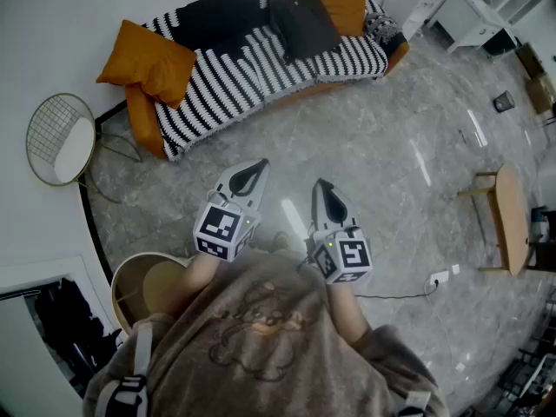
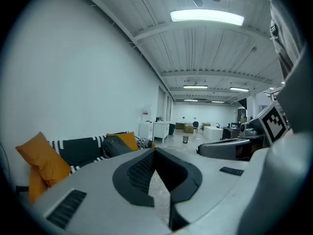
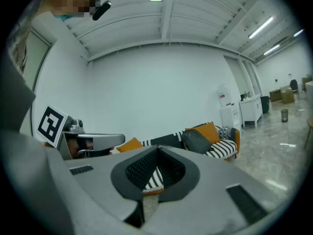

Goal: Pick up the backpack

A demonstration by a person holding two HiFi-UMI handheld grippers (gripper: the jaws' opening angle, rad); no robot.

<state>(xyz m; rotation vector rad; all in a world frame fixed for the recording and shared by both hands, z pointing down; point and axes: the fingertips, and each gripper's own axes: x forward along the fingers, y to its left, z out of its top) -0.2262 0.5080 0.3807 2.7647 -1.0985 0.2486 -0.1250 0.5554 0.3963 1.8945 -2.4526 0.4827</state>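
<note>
A dark grey backpack (image 1: 301, 22) leans upright against the back of a black-and-white striped sofa (image 1: 261, 63), near its right end. The backpack (image 2: 116, 145) shows small at the left in the left gripper view, and the backpack (image 3: 196, 140) sits right of centre in the right gripper view. My left gripper (image 1: 257, 168) and right gripper (image 1: 321, 186) are held side by side in front of my chest, far from the sofa. Both are shut with nothing between the jaws.
Orange cushions (image 1: 149, 62) lie on the sofa. A round wire side table (image 1: 59, 139) stands left of it, a round bin (image 1: 143, 287) by my left side, a wooden table (image 1: 510, 217) at right. White cabinets (image 1: 469, 16) stand at the back. Grey marble floor (image 1: 365, 155) lies between me and the sofa.
</note>
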